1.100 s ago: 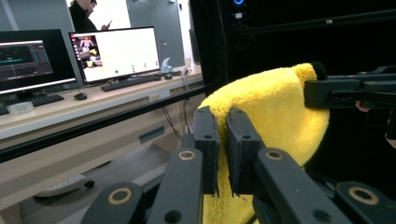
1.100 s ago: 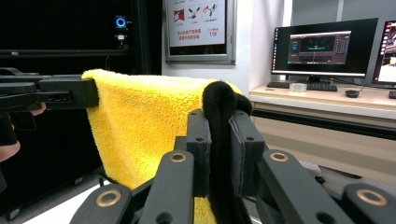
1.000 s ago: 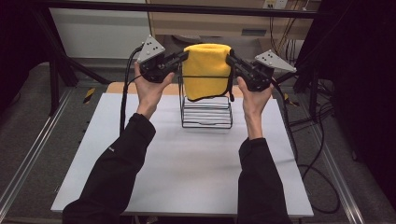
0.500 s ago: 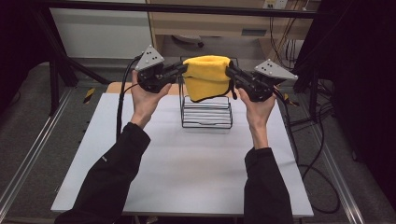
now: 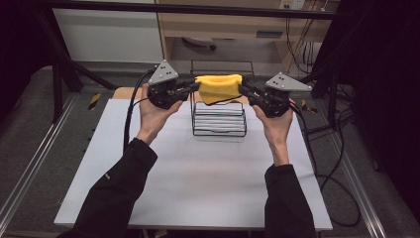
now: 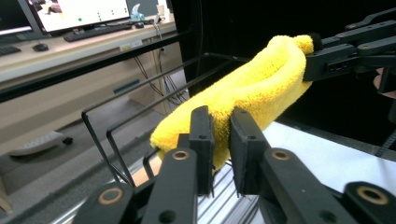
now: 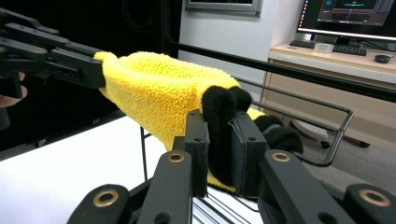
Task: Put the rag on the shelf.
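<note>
Left gripper (image 5: pixel 194 85), right gripper (image 5: pixel 243 90): both clamped.

Yellow terry cloth (image 5: pixel 218 88), fluffy microfibre w/ black trim at one end, folded lengthwise, sagging a bit in the middle. Held stretched horizontally in the air btwn left gripper (image 5: pixel 194 86) and right gripper (image 5: pixel 243 90), one end pinched in each. Sits right above the black wire rack (image 5: pixel 219 118), lower edge dipping just inside its top frame.

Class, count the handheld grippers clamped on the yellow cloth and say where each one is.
2. The left gripper grips the fluffy yellow terry cloth at its left end, the right gripper its right end, above the black wire rack.
</note>
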Demonstrator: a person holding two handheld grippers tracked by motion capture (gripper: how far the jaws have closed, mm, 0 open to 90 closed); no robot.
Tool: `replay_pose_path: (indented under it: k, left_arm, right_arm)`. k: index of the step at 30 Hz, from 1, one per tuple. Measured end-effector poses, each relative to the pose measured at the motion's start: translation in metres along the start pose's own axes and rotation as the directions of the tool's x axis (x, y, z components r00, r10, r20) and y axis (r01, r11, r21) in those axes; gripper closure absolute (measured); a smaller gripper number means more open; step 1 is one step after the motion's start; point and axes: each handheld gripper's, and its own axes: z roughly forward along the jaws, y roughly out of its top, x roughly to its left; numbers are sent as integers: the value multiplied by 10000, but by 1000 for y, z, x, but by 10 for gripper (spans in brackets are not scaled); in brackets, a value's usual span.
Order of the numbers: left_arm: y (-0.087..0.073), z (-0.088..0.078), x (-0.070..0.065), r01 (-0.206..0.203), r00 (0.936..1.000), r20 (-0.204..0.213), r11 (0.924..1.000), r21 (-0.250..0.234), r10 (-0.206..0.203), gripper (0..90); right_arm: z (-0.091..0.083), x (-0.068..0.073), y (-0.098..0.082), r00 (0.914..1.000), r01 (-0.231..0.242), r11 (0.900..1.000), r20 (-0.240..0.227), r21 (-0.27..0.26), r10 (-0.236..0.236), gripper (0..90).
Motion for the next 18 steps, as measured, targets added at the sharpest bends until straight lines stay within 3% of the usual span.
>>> replay_pose_path:
  k: [3,6,10,14,18]
  left_arm:
    - [4,-9,0,204,9993,305,9998,-66,-202,697]
    - [10,-15,1,433,9984,379,9990,-131,-428,689]
    - [13,-10,2,826,9953,487,9962,283,-840,772]
    - [6,3,0,1142,9911,576,9889,951,-1200,859]
    - [-5,10,1,1292,9889,579,9840,1229,-1371,884]
  right_arm:
    - [0,0,-2,10000,18,10000,-25,45,-18,789]
    - [0,1,-4,10000,84,9999,-37,74,-84,788]
    - [1,2,-7,9995,298,9995,-54,124,-297,786]
    - [-1,2,-10,9993,364,9991,-97,206,-362,780]
    - [0,1,-14,9993,330,9988,-160,349,-325,760]
